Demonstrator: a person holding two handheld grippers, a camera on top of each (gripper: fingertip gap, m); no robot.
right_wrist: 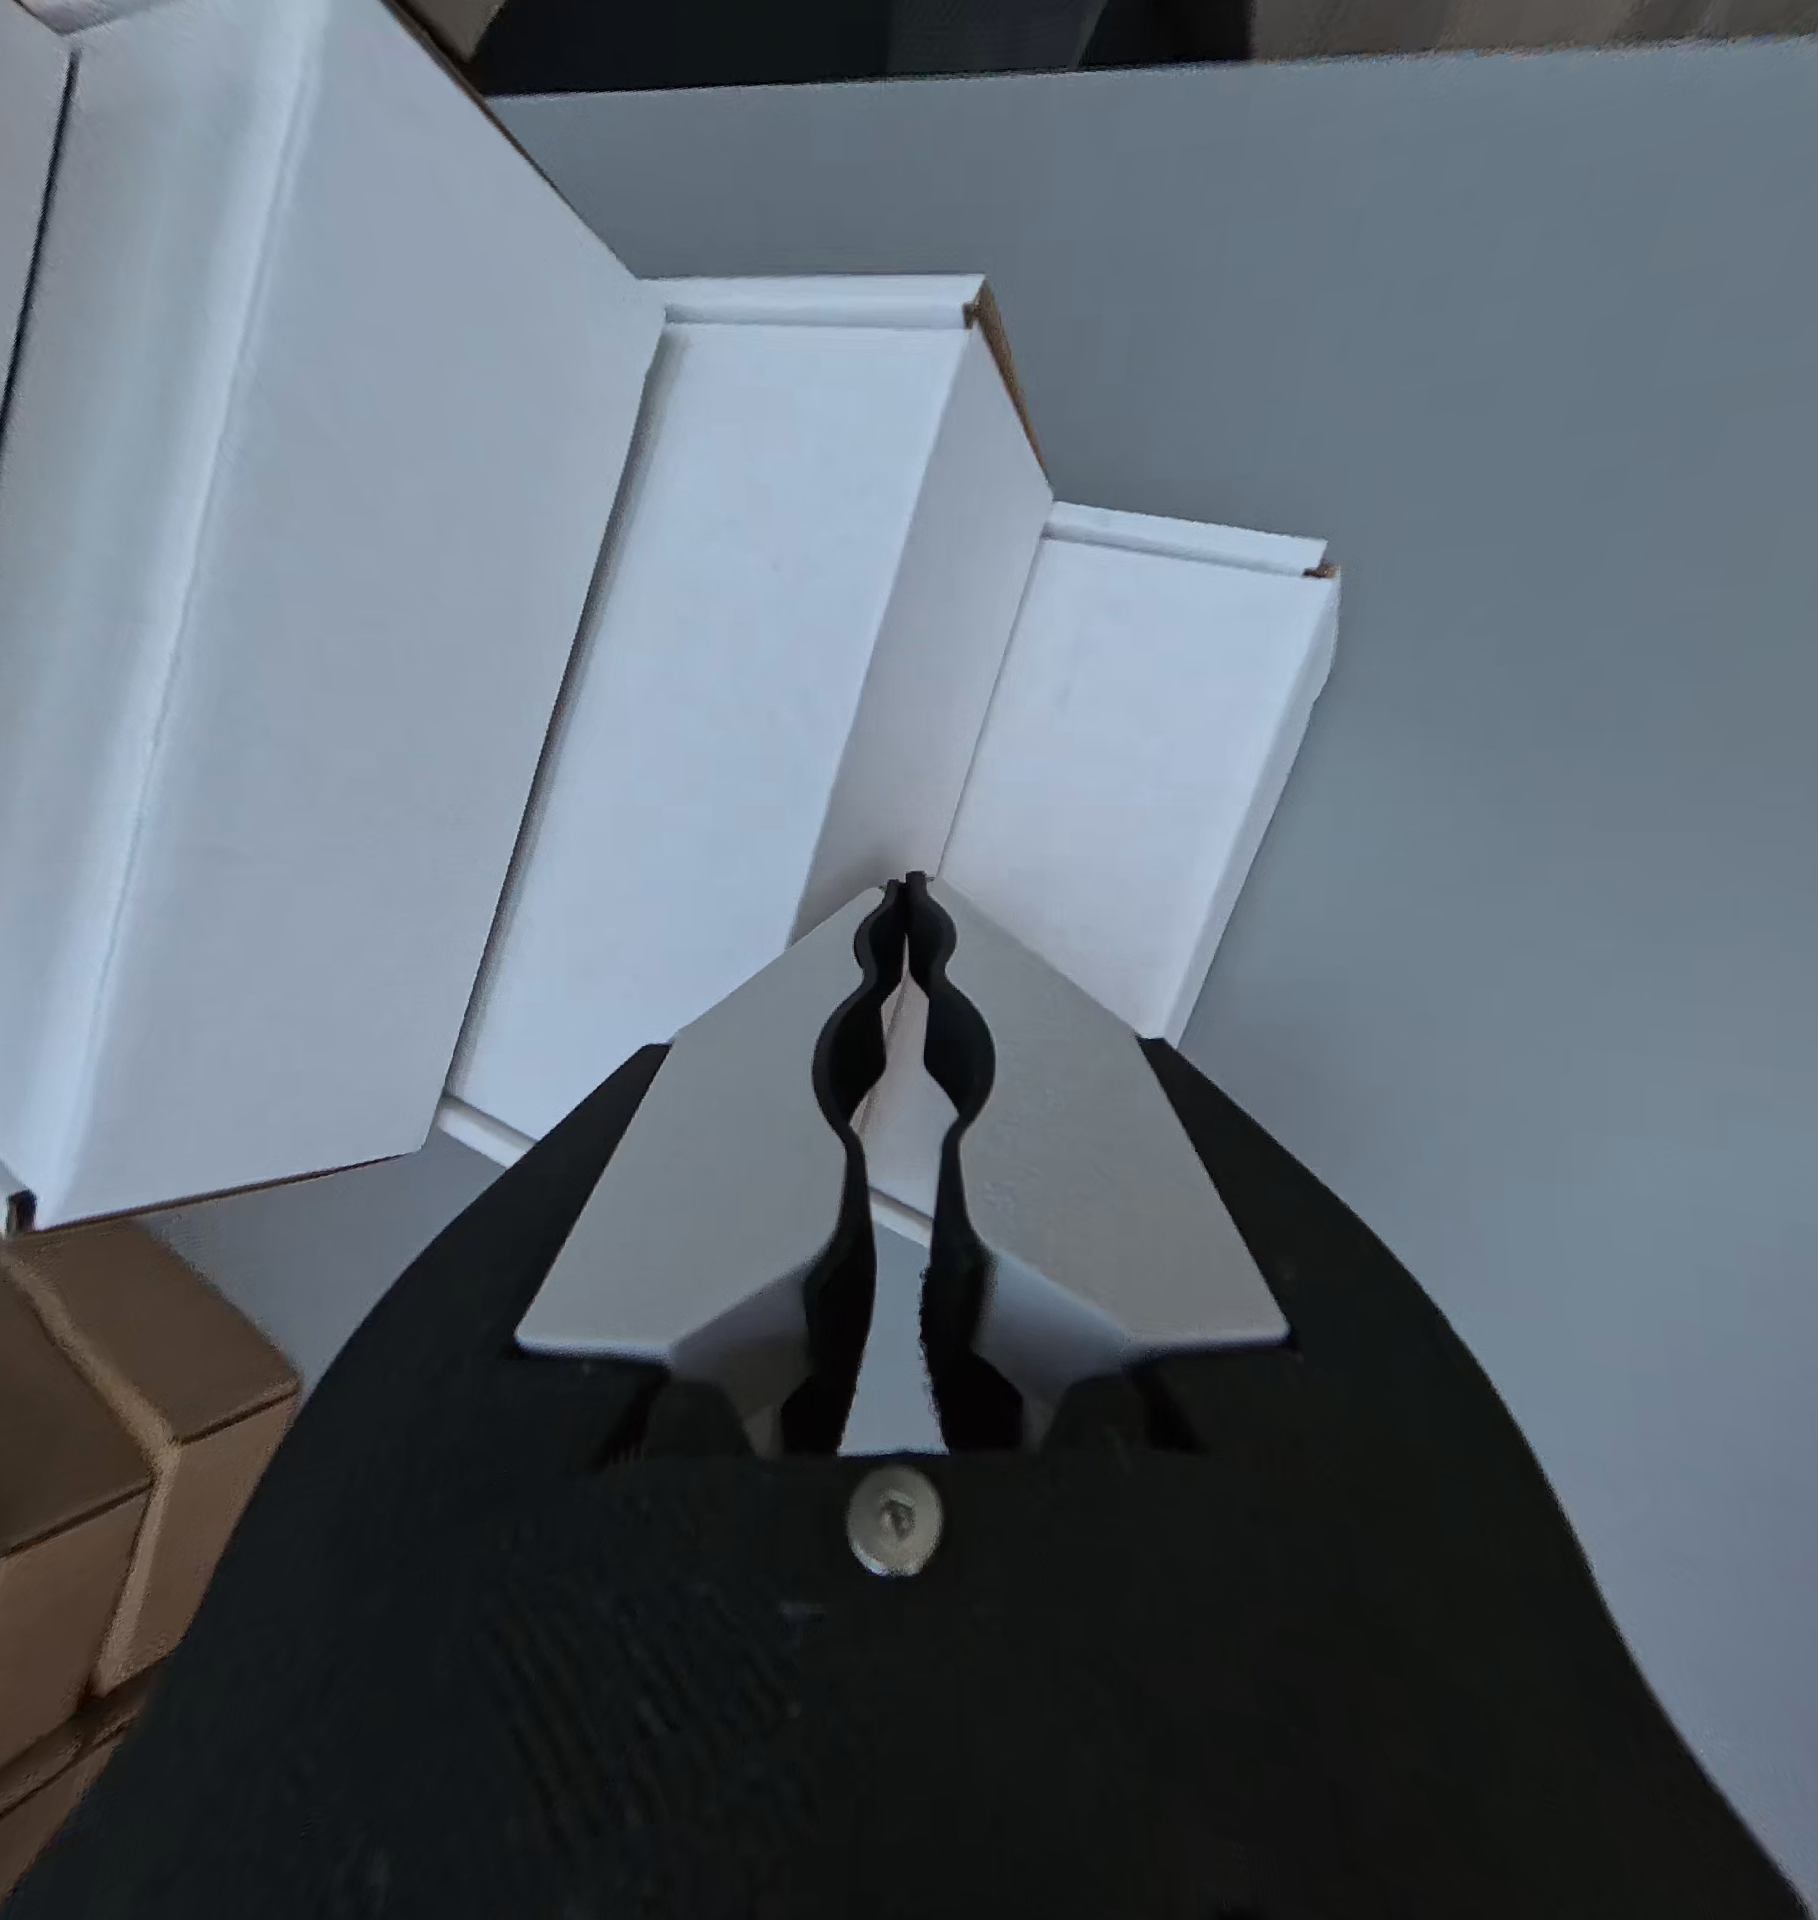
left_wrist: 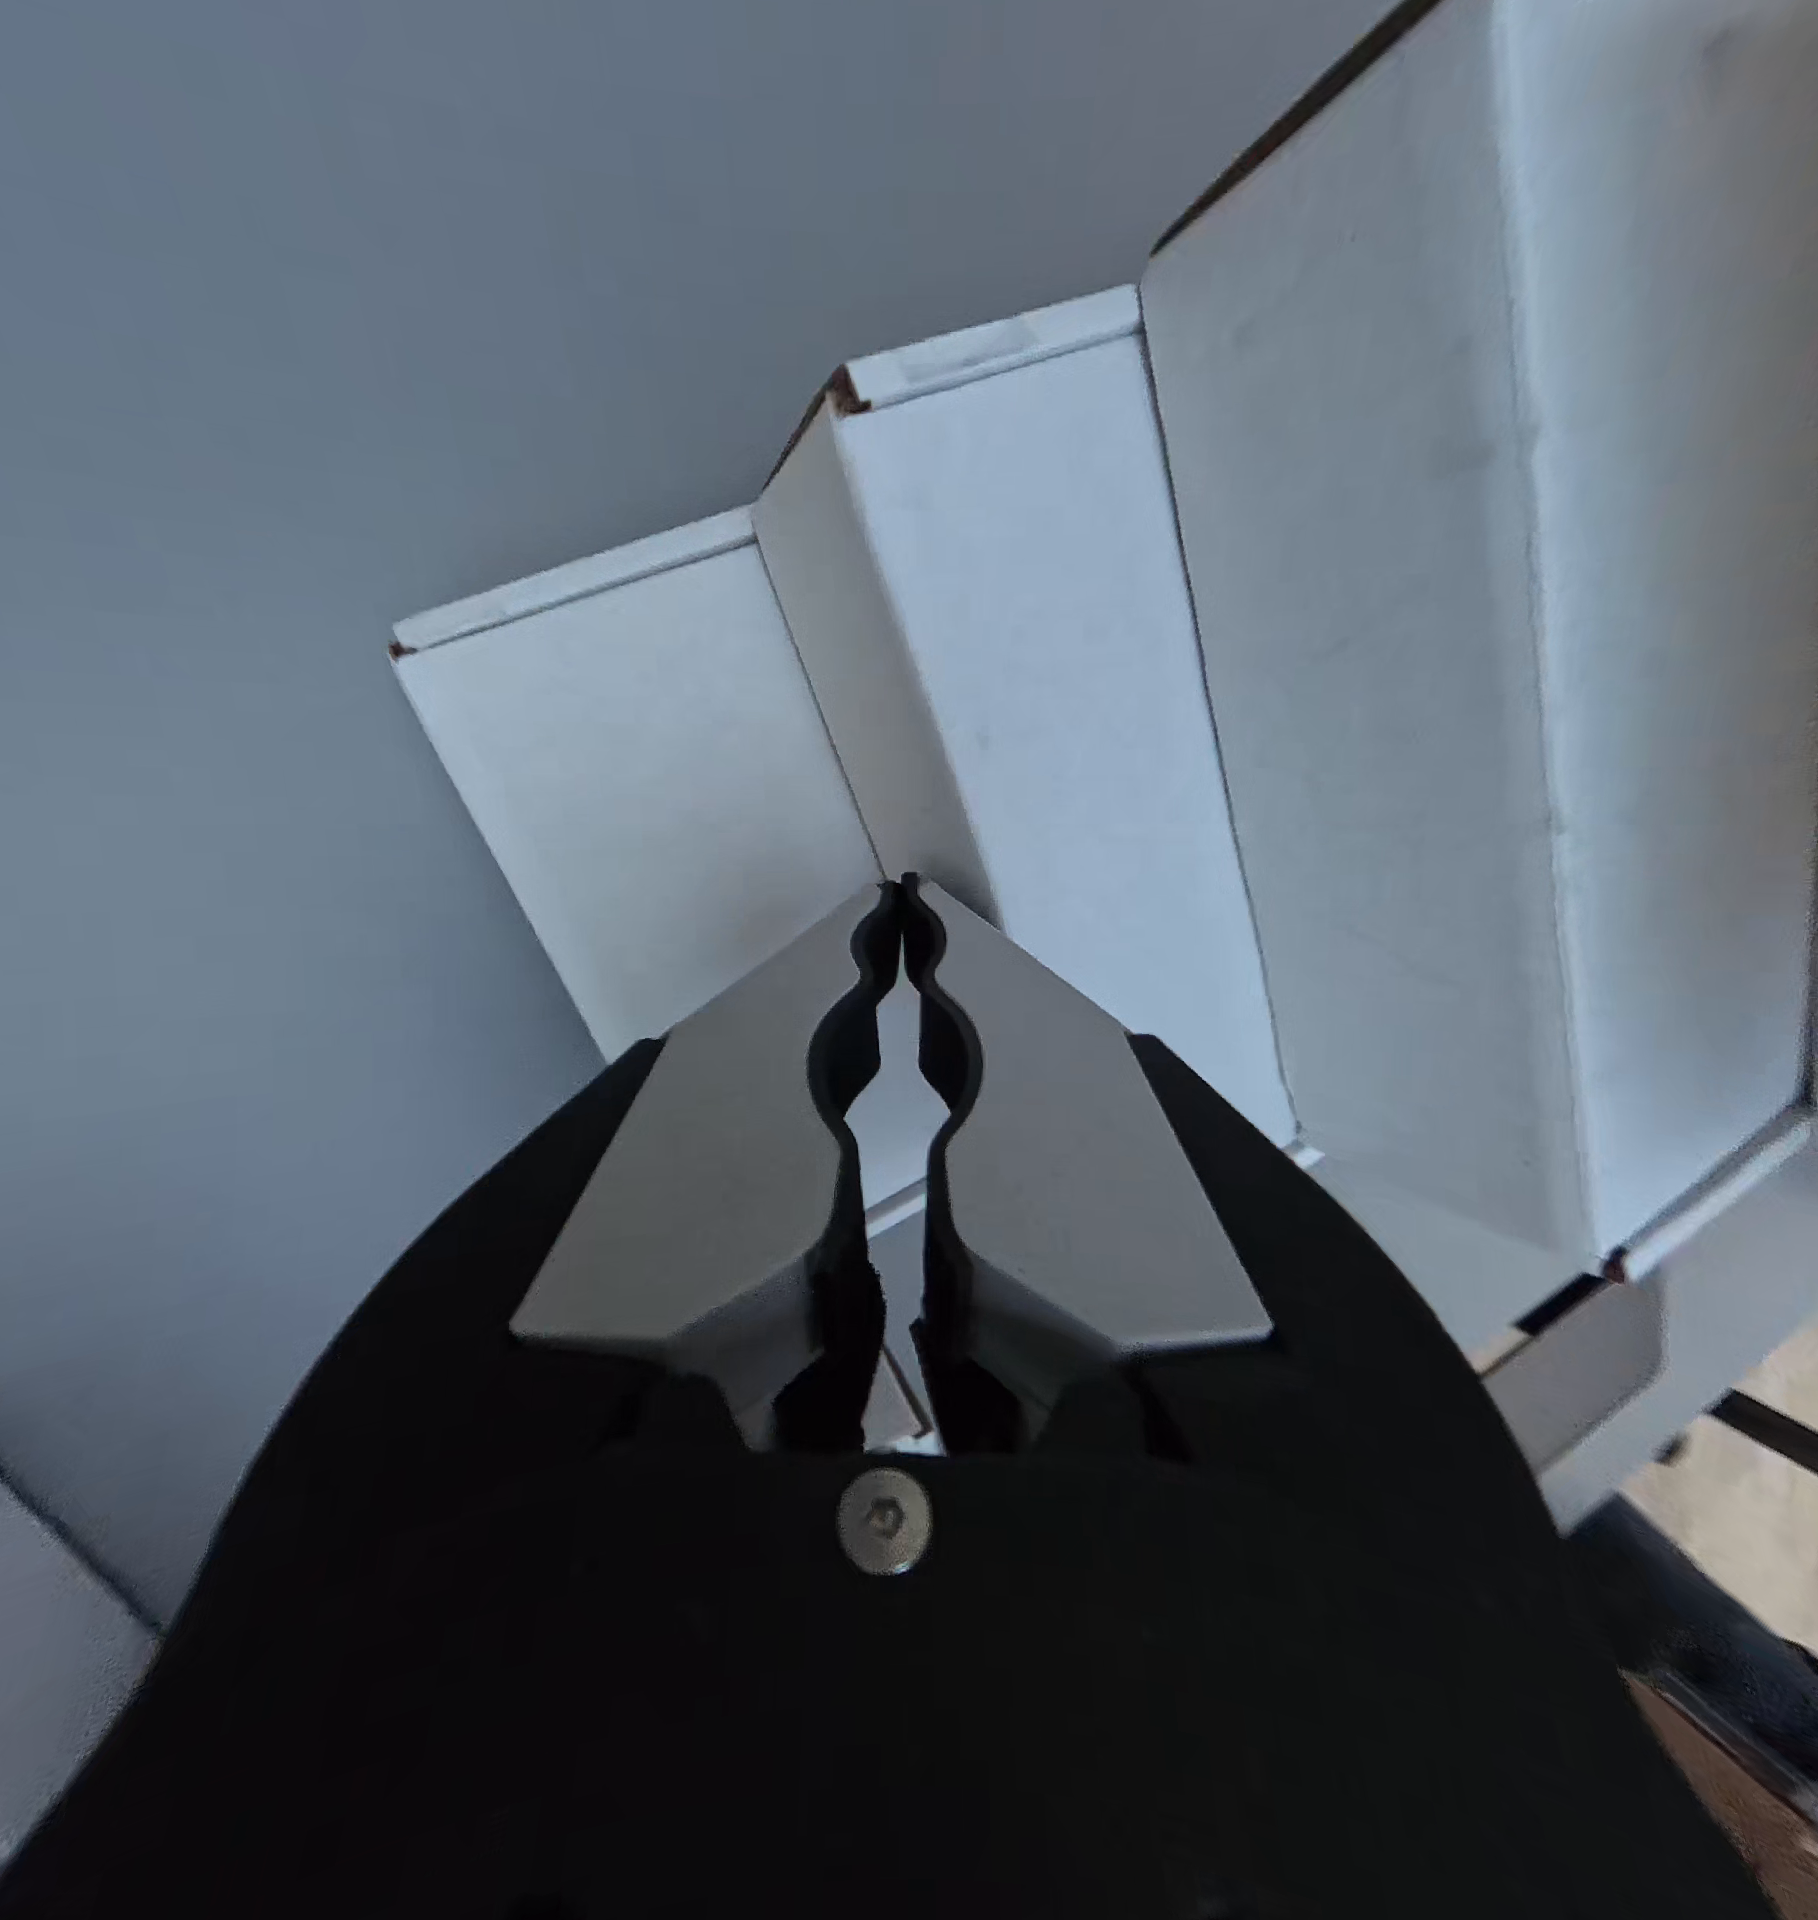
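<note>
Three white cardboard boxes stand side by side on a grey table, stepped in size. In the left wrist view the small box is at the left, the middle box beside it, the large box at the right. My left gripper is shut and empty, its tips over the seam between small and middle box. In the right wrist view the order is mirrored: large box, middle box, small box. My right gripper is shut and empty, over the seam between middle and small box.
The grey table spreads left of the boxes; in the right wrist view the table lies to the right. Brown cardboard boxes are stacked at the lower left of the right wrist view. Another white box edge shows at the lower left. One gripper's finger ends stand about 30 cm off the other's.
</note>
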